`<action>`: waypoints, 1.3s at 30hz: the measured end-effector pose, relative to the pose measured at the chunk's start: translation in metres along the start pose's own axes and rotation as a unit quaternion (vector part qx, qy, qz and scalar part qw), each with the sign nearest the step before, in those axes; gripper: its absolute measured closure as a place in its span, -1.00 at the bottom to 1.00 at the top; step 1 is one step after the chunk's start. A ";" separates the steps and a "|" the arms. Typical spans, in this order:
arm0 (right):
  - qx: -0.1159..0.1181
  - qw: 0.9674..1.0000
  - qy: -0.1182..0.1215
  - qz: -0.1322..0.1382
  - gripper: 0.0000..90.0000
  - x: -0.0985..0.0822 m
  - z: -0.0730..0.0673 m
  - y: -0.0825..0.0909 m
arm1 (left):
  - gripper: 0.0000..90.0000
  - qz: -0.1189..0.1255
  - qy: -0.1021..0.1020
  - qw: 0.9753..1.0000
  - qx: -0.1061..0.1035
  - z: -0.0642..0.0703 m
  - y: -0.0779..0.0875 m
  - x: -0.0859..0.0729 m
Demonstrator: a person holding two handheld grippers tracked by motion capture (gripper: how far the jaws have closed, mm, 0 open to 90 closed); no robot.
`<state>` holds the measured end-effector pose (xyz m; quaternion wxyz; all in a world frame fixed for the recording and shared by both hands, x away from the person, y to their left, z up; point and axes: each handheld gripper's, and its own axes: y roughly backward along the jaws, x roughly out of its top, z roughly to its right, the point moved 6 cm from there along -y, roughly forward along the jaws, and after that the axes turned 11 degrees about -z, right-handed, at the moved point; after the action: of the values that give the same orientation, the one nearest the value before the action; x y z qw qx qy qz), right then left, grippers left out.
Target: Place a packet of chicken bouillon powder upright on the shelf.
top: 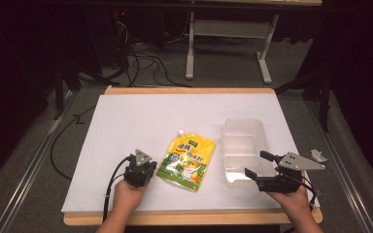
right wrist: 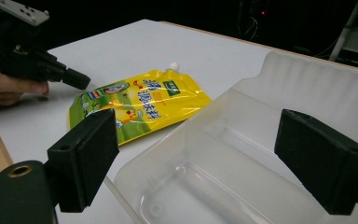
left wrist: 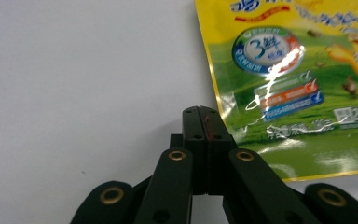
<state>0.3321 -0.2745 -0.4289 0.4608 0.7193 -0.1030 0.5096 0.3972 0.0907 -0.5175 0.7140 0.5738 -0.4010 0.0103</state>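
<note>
- The yellow spouted pouch (top: 186, 162) lay flat on the white counter (top: 141, 116) in the lower middle of the high view, its spout toward the top of the frame.
- The left tongs (left wrist: 204, 111) were fully closed on nothing, their tips just beside the pouch's near left edge in the left gripper view.
- The right tongs (top: 256, 164) stood wide at the lower right of the high view, straddling the near wall of the clear plastic bin (top: 243, 148), though whether either pad touched that wall was hard to tell.
- The step in hand looked like approaching the pouch to move it into the bin.
- Next, the left tongs would need to reopen and bite the pouch's edge.
</note>
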 end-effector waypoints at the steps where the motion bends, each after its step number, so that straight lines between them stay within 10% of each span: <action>1: -0.001 1.000 -0.001 -0.001 -0.70 0.000 0.000 0.000 | 1.00 -0.006 -0.002 1.000 0.000 0.001 -0.002 -0.001; 27: -0.002 1.000 0.000 0.002 -0.68 0.001 0.001 0.003 | 1.00 -0.011 -0.078 0.993 -0.089 0.062 0.004 -0.010; 39: -0.006 1.000 -0.005 0.006 -0.68 0.002 0.003 0.005 | 0.53 0.036 0.028 0.995 -0.091 0.022 0.003 0.016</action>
<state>0.3315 -0.2791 -0.4246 0.4617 0.7180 -0.1129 0.5084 0.3939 0.0664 -0.5053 0.7732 0.4915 -0.4004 0.0152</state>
